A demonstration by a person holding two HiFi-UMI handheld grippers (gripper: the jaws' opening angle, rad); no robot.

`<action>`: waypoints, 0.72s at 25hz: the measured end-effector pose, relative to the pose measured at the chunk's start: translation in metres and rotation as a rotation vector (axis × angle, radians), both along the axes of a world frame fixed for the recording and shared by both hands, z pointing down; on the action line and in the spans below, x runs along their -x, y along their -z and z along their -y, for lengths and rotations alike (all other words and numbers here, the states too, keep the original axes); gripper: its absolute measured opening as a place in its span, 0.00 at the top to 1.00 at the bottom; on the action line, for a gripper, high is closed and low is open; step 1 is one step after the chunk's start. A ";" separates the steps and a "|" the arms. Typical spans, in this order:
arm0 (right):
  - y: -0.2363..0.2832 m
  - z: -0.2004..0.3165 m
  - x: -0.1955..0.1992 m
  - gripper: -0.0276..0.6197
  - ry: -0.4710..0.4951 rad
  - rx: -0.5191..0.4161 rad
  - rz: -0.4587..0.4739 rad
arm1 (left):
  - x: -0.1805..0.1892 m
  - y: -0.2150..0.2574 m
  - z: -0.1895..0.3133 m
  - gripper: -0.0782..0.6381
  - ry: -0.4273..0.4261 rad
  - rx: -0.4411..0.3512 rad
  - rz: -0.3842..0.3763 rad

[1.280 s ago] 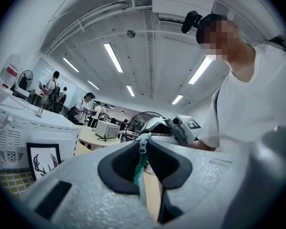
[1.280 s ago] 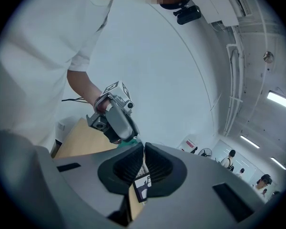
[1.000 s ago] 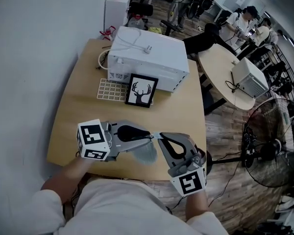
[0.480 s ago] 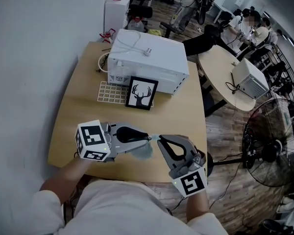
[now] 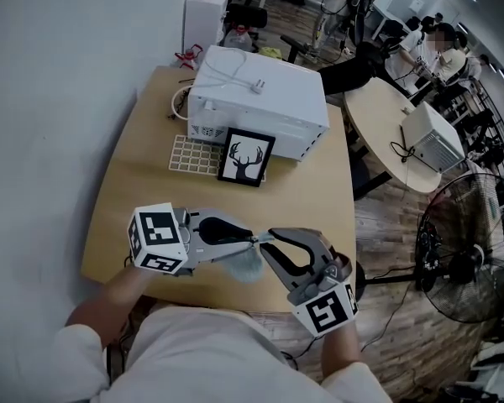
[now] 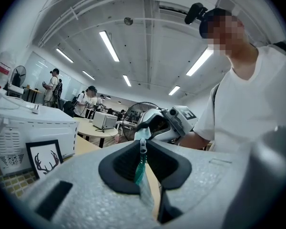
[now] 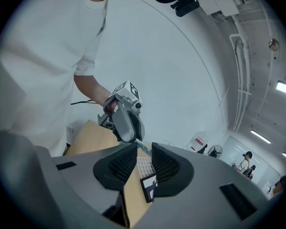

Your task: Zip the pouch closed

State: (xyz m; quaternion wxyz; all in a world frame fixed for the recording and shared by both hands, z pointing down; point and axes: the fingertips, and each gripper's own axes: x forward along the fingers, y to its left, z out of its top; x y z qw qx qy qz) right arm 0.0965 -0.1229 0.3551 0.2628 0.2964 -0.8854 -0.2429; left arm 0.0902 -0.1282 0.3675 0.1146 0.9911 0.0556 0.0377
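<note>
Pinching pouch (image 5: 245, 263) in left gripper (image 5: 250, 240), clamping both jaws tight on its zip end. Showing in left gripper view as teal zip tape and metal slider of pouch (image 6: 141, 168), wedged between pads of left gripper (image 6: 142, 143). Hanging pouch well in front of white appliance (image 5: 260, 99), over near edge of table (image 5: 311, 196), clear of the wood. Drooping grey and half-sheer below the jaws. Not making out anything inside pouch, nor how far zip is run.

Having just been opening right gripper (image 5: 270, 246): now standing its jaws apart, pressing on nothing. Looking through the gap of right gripper (image 7: 144, 149) at bare tabletop. Pointing its tips at left gripper's tips, just beside pouch's zip end, also well in front of white appliance.

Leaning against front of white appliance: framed deer picture (image 5: 245, 159), upright, slightly tilted back. Lying flat just in front of white appliance's left half: pale grid tray (image 5: 193, 153), touching or tucked under the frame's left edge; not telling what sits in its cells. Resting on top of white appliance: white cable with plug (image 5: 254, 85). Standing to the right of white appliance, apart from table: round table (image 5: 378, 133) bearing smaller white box (image 5: 433, 137). Standing on floor farther right of white appliance: floor fan (image 5: 466, 250).
</note>
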 end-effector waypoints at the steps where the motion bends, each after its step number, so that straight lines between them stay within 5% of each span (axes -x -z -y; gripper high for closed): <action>1: -0.001 0.000 0.000 0.81 0.003 0.001 -0.004 | 0.001 0.000 0.000 0.82 0.002 0.002 0.001; 6: -0.005 -0.002 0.000 0.89 0.026 0.019 -0.084 | 0.005 -0.001 0.001 0.82 -0.012 -0.003 0.021; 14: -0.016 0.003 0.005 0.77 0.052 0.045 -0.129 | 0.005 -0.006 -0.003 0.82 -0.059 0.011 0.043; 18: -0.015 0.002 0.010 0.84 0.070 0.040 -0.131 | 0.008 -0.005 0.001 0.82 -0.055 0.025 0.033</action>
